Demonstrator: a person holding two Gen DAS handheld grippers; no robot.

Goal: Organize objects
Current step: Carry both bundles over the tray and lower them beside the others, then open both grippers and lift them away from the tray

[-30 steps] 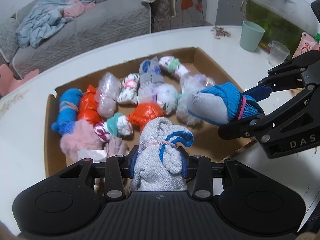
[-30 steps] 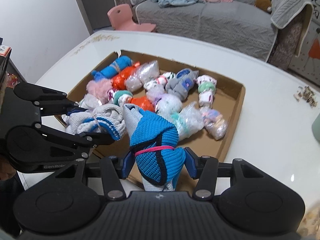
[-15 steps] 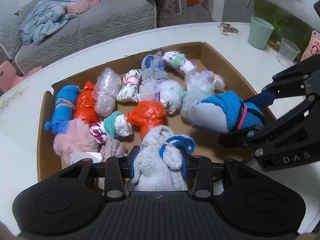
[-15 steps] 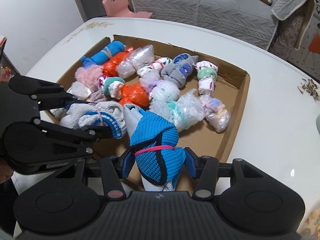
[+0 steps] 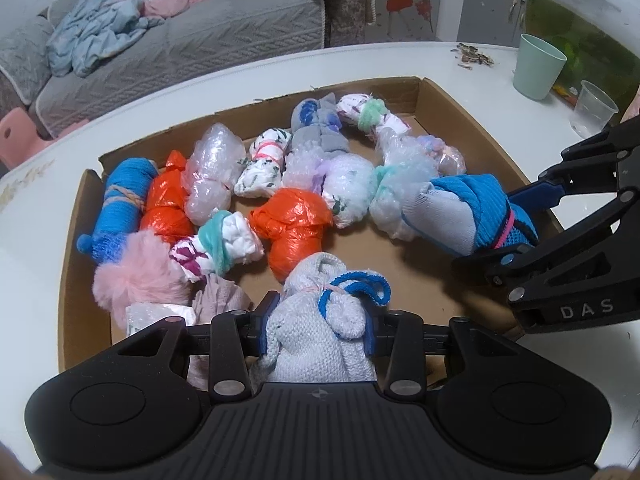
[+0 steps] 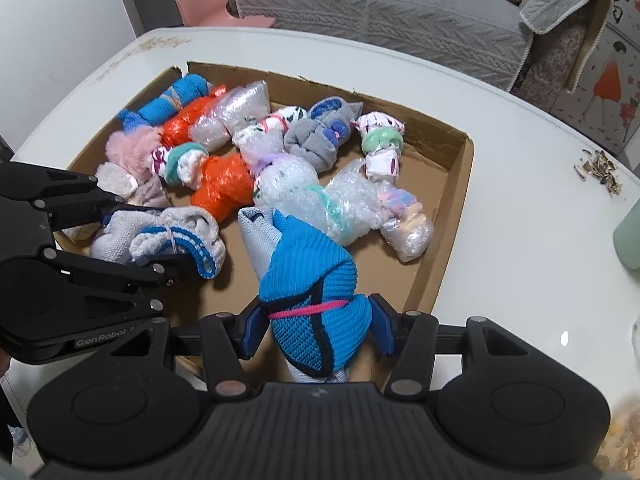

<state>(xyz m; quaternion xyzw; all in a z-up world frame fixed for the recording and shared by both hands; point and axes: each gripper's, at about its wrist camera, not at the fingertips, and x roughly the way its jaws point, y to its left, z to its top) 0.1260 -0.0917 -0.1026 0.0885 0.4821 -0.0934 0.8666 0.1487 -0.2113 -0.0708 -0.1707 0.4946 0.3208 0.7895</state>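
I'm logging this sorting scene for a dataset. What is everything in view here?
cardboard box: one, brown, on the table
white table: one, under the box
bundles in box: about a dozen, mixed colours, including two orange bundles
green cup: one, far right on the table
clear cup: one, beside the green cup
sofa: one, grey, behind the table
grey bundle: one, in the left gripper
blue bundle: one, in the right gripper
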